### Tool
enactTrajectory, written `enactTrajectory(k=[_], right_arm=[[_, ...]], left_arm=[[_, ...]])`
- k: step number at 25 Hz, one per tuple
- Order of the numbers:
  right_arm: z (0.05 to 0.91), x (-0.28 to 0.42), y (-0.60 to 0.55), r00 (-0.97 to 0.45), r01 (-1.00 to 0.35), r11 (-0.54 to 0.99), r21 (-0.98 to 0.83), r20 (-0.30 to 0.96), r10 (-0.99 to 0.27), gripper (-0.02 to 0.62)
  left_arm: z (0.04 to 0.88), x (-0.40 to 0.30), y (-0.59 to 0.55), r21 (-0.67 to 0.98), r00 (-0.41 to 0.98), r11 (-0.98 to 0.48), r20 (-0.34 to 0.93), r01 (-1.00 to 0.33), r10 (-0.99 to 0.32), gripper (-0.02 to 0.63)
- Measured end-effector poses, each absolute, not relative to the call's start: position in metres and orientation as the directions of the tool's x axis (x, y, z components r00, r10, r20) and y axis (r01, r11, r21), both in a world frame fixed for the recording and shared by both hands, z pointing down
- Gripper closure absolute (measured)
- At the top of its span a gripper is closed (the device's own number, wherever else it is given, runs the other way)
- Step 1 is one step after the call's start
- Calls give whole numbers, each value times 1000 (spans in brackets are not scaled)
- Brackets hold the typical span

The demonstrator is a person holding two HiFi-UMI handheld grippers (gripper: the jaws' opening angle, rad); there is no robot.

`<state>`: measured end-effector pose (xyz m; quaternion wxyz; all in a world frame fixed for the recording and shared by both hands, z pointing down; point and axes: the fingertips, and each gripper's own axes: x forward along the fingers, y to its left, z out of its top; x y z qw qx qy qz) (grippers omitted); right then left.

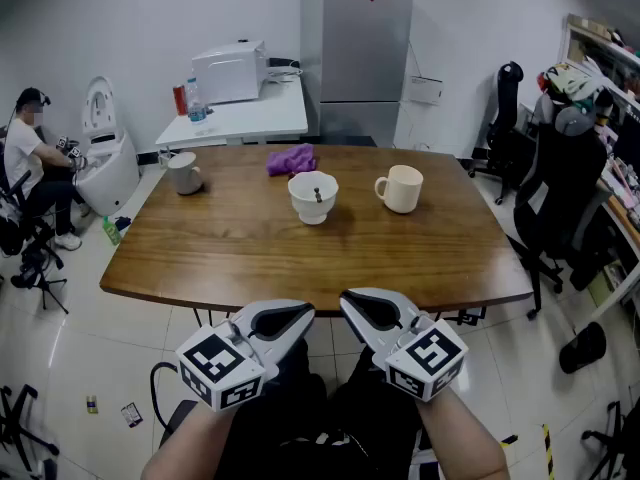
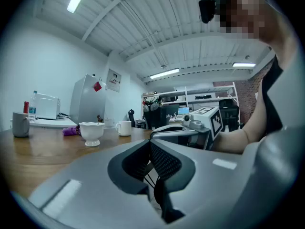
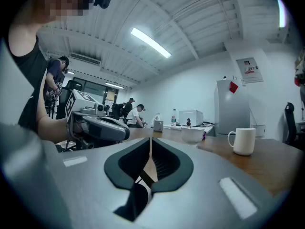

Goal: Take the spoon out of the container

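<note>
While the spoon (image 1: 317,193) stands handle-up in the container (image 1: 311,211) at frame centre | left claw (image 1: 306,315), right claw (image 1: 346,302) both pressed together, empty, lower centre | spoon straight up-frame, neither claw nearer

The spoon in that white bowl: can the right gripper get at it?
Probably yes: bare table lies between the right gripper and the bowl, and the spoon pokes above its rim. The shut jaws must open first.

spoon (image 1: 317,194) in bowl (image 1: 311,209), mug (image 1: 402,189) right of bowl

White walls (image 1: 100,18), tiled floor (image 1: 70,358), wooden table (image 1: 250,253)
</note>
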<state>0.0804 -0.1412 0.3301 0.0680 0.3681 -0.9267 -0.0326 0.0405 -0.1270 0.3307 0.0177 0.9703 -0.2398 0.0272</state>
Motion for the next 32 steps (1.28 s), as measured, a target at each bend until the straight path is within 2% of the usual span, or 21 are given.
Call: enactTrajectory(k=[10,21,26,32], right_arm=[[316,83,-174,-665,-719,674,167,114,-738,571],[291,74,-245,-592,-686,632,360,227,-773,528],[293,70,-278,-527,-601,611,516,319,-788,488],[300,67,-309,-411,-354,577,736,432,-803,433]], left_arm=[[338,31,-134,37,891,-892,75,-451,-447,594],[342,34,-135,77,909,-906,59,-415,-412,594],[339,40,-137,84,918,-914,43,-396,-394,594],[342,39,-138,90,926,-921,45,-378,-376,594]])
